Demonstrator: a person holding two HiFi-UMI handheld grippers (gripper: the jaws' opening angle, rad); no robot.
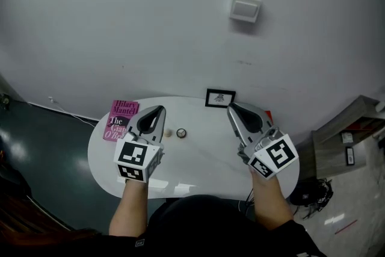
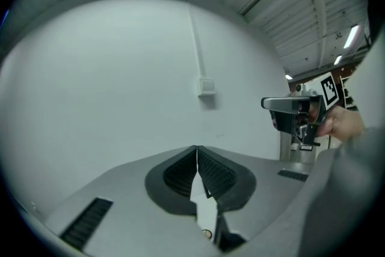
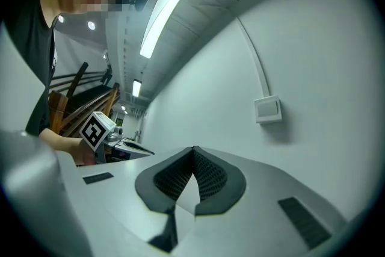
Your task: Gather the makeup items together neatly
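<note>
Both the left gripper (image 1: 160, 109) and right gripper (image 1: 231, 106) are hovering over the white table (image 1: 204, 162), jaws pressed together, holding nothing. Two small round items (image 1: 181, 133), possibly makeup pots, are sitting between them.

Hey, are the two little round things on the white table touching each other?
Apart. The head view shows a strip of bare white table between the tan round item and the dark-rimmed round item.

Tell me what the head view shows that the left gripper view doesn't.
Head view only: the pink book, the small framed picture and the dark floor. Left gripper view only: the ribbed ceiling with its lights. Both: the wall box, the right gripper, and the left gripper, with its jaws shut and nothing between them.
</note>
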